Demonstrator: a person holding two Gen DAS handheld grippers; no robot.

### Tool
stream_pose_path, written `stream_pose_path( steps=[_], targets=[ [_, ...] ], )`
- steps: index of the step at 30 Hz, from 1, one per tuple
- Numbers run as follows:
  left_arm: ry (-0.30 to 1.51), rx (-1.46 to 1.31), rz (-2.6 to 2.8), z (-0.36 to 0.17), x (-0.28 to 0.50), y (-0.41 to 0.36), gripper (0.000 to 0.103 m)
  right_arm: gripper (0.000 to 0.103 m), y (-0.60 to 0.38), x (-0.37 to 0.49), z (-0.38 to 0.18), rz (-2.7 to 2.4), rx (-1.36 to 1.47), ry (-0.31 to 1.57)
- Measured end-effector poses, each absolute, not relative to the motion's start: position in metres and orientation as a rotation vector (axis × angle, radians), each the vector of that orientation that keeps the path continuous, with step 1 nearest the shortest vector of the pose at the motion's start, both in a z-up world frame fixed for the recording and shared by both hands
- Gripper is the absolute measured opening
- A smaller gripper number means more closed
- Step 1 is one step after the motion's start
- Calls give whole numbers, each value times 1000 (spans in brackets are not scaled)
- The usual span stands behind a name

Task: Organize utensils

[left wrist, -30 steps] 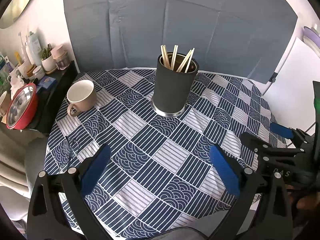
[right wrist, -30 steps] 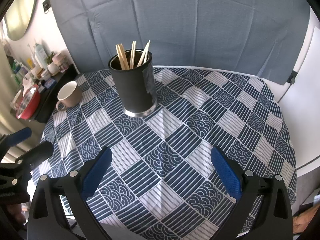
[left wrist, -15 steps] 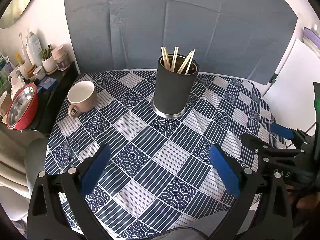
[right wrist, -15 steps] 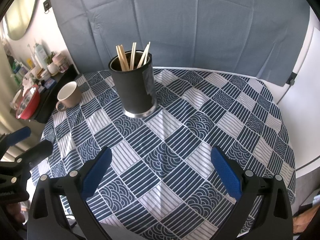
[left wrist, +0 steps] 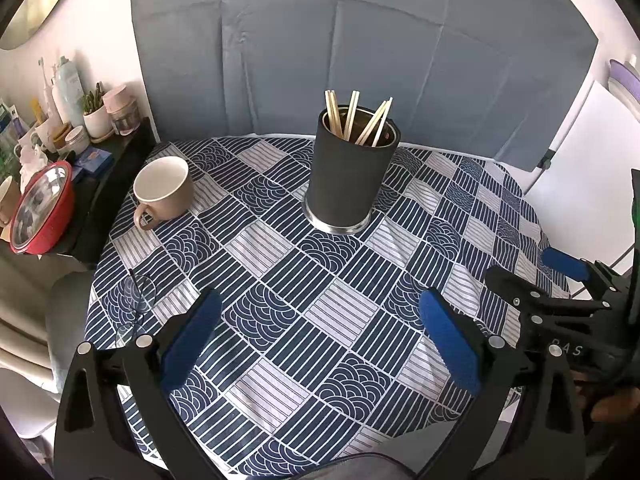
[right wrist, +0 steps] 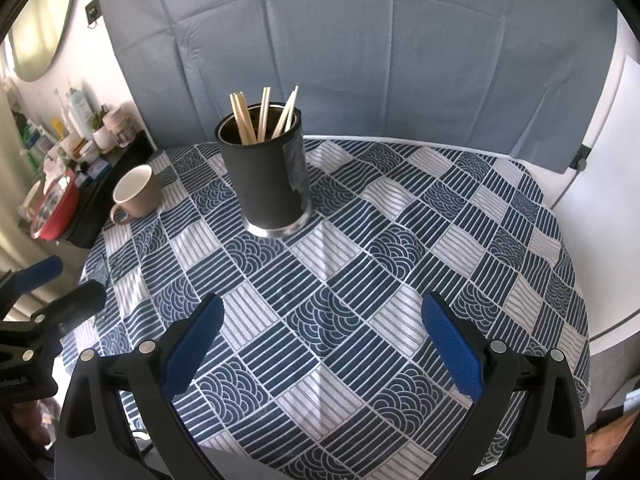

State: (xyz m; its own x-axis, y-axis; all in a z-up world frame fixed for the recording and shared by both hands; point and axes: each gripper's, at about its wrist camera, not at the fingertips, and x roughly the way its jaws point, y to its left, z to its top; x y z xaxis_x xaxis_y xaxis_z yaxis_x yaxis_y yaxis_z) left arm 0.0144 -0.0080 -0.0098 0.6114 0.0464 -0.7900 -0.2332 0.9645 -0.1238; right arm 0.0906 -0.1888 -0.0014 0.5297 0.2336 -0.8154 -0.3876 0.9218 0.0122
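Chopsticks (left wrist: 358, 118) are the task item. Nearest the cameras, the left gripper (left wrist: 320, 332) and right gripper (right wrist: 322, 332) hover spread wide and empty above the patterned tablecloth (left wrist: 320, 320). Farther ahead, well apart from both, the pale sticks stand near-upright, fanned, in a black holder (right wrist: 266, 176). Neither gripper is clearly nearer.

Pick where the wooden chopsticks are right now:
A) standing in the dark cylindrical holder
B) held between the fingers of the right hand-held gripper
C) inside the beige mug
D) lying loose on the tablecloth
A: the chopsticks stand upright in the dark cylindrical holder; the beige mug looks empty and both hand-held grippers hold nothing.
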Motion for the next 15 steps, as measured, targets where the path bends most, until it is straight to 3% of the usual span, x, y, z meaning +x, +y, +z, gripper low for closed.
stream_pose_path(
  steps=[15],
  targets=[
    [878, -226, 148, -6, 13, -11, 97, 95, -186, 88, 1, 369, -202, 926]
  ],
)
